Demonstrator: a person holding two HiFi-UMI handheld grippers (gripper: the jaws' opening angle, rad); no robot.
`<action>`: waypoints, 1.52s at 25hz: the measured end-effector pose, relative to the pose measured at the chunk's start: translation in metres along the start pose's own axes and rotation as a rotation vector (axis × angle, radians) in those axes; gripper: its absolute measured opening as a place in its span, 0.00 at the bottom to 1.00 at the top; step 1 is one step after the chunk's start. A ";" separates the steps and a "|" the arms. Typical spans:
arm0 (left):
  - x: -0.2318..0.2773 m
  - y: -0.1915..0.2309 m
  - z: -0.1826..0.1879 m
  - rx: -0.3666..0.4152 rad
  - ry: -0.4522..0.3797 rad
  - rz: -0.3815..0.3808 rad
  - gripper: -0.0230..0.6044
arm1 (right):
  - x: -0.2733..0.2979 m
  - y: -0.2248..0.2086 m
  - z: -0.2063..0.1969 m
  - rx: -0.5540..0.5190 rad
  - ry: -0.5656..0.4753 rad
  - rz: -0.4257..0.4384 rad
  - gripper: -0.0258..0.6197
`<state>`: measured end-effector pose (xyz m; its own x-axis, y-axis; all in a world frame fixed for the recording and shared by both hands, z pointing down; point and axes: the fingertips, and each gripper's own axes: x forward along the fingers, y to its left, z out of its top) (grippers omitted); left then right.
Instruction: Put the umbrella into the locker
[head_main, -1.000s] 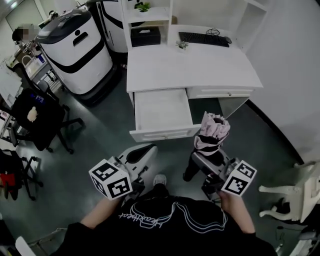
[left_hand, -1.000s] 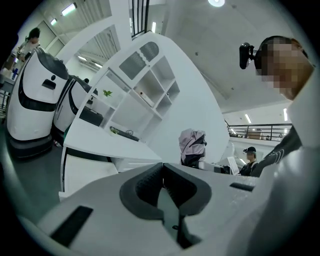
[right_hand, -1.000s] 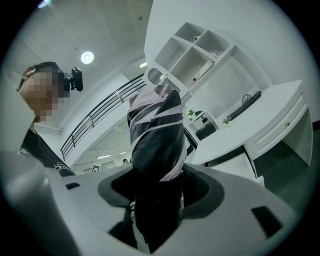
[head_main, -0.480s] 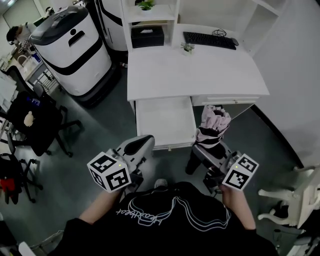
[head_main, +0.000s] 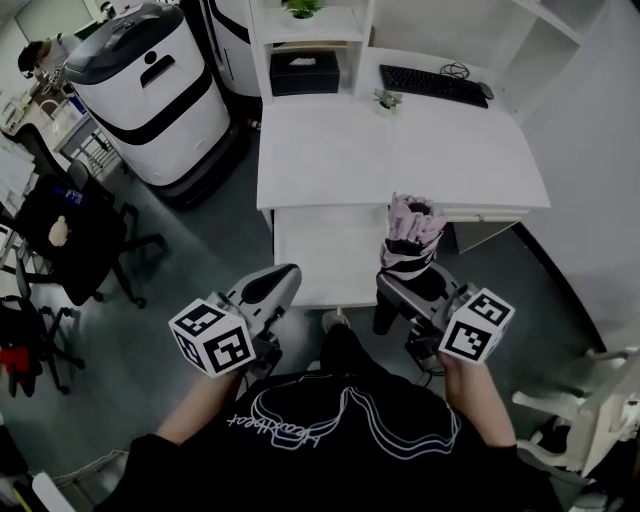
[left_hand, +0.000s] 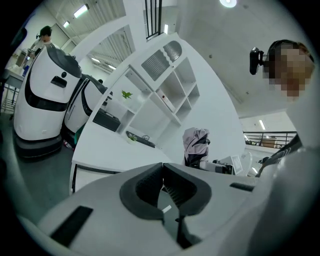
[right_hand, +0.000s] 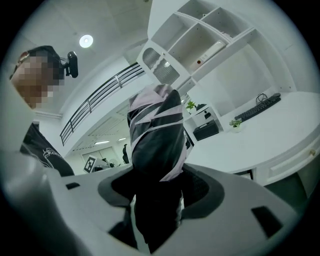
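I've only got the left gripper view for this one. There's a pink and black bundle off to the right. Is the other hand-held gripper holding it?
Observer: Yes. The right gripper view shows the right hand-held gripper closed on that umbrella, which is folded and stands up out of its jaws.
Operator: Is the desk drawer open?
Observer: Yes. The head view shows the drawer pulled out of the white desk, with nothing visible inside.
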<state>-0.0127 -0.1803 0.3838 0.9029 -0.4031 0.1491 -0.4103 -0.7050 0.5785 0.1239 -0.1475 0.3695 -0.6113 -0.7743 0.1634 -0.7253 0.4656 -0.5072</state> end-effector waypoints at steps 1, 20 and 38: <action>0.003 0.004 0.003 -0.005 -0.002 0.007 0.05 | 0.006 -0.005 0.002 -0.009 0.017 0.003 0.42; 0.019 0.088 0.026 -0.098 -0.051 0.227 0.05 | 0.130 -0.093 -0.055 -0.292 0.510 0.113 0.42; -0.001 0.139 -0.006 -0.246 -0.061 0.381 0.05 | 0.180 -0.177 -0.222 -0.682 1.043 0.131 0.42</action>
<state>-0.0695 -0.2745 0.4683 0.6812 -0.6460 0.3445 -0.6624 -0.3434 0.6658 0.0717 -0.2742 0.6760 -0.4242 -0.1434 0.8941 -0.4660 0.8812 -0.0797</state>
